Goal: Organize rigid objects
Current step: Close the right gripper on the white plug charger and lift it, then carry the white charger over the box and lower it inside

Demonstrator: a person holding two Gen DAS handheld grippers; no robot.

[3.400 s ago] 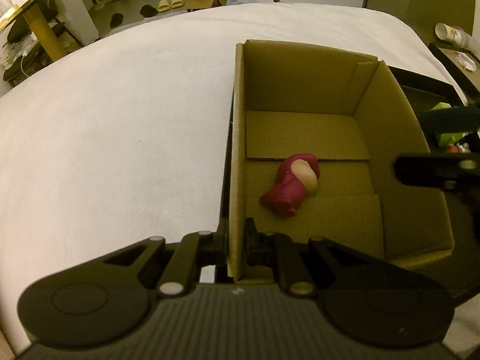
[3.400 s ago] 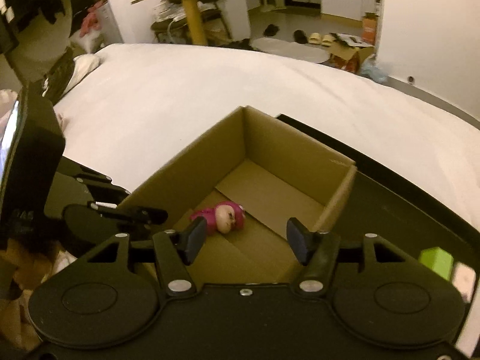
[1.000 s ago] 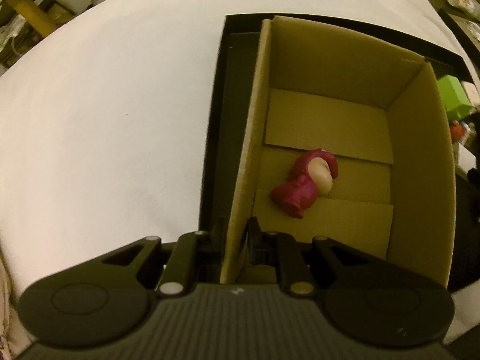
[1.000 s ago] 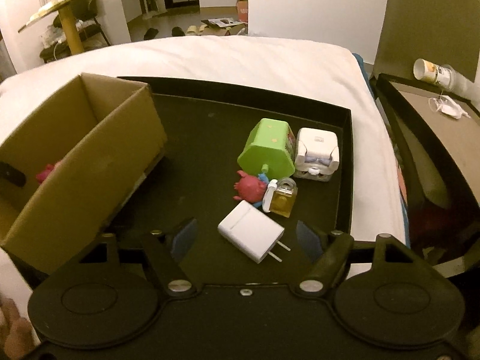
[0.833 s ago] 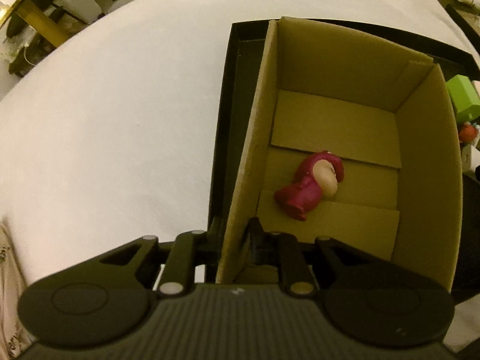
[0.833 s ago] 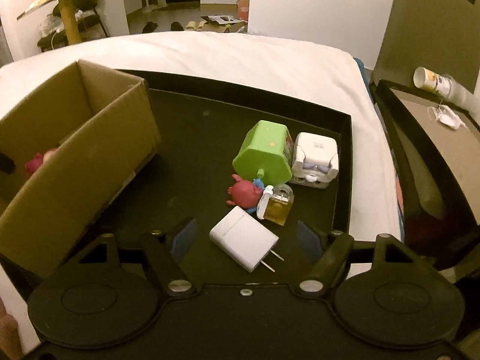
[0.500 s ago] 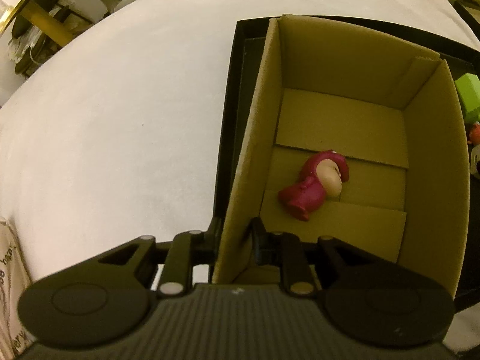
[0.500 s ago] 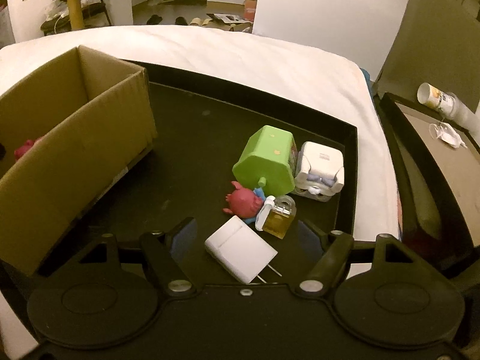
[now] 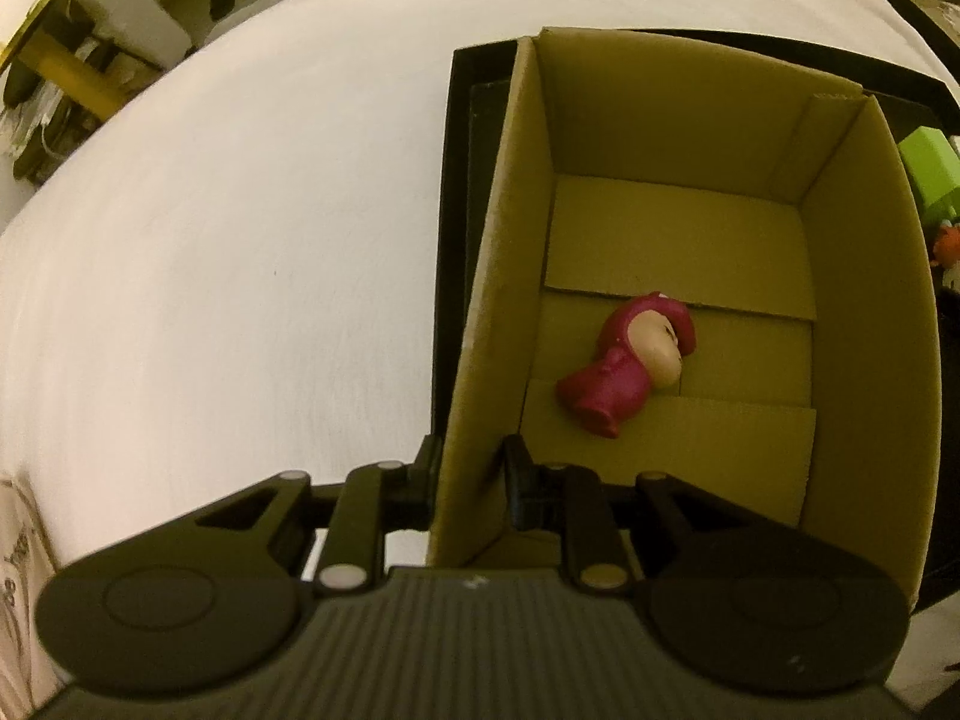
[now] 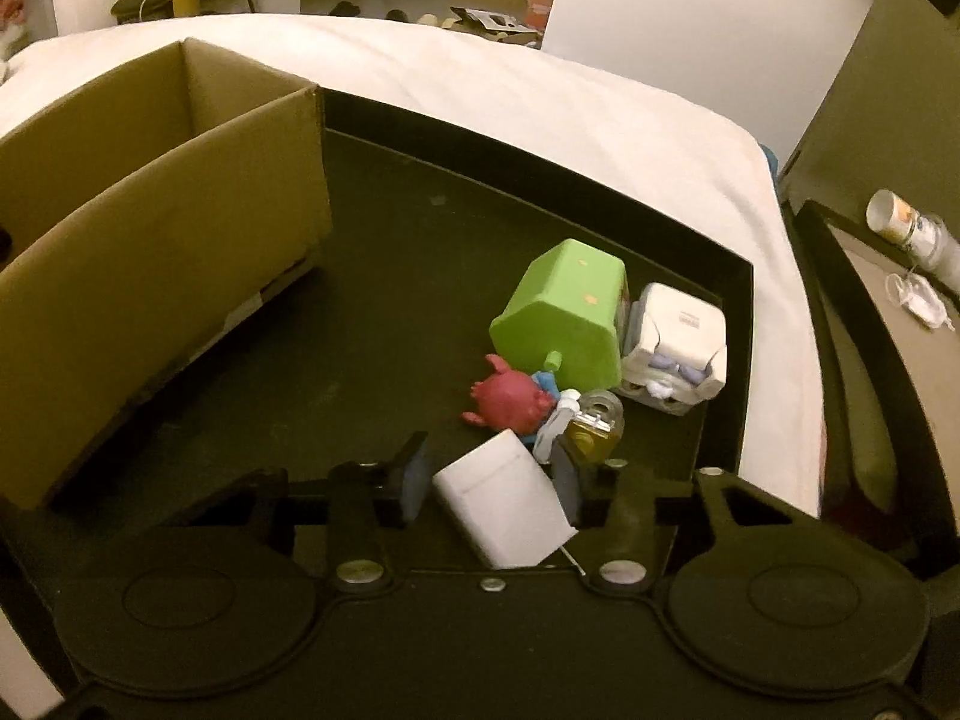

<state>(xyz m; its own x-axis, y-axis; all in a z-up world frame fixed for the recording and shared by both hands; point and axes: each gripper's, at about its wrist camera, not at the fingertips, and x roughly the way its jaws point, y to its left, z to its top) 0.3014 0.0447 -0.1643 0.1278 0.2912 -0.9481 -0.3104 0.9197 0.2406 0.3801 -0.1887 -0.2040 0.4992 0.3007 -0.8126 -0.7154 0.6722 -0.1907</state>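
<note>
My left gripper (image 9: 471, 468) is shut on the near-left wall of the cardboard box (image 9: 486, 312). A pink toy figure (image 9: 630, 369) lies inside the box. In the right wrist view the box (image 10: 162, 228) stands at the left of a black tray (image 10: 390, 276). My right gripper (image 10: 489, 477) has its fingers on either side of a white plug adapter (image 10: 504, 498), closing around it. Beyond it lie a red toy (image 10: 510, 399), a small perfume bottle (image 10: 591, 426), a green block (image 10: 564, 312) and a white toy armchair (image 10: 675, 330).
The tray sits on a white bed (image 10: 540, 96). A dark side table (image 10: 888, 312) with a cup (image 10: 894, 216) stands to the right. The green block also shows at the right edge of the left wrist view (image 9: 933, 177).
My right gripper has moved down and forward over the white plug adapter and its fingers have narrowed around it. My left gripper keeps its hold on the box wall; the box has shifted slightly.
</note>
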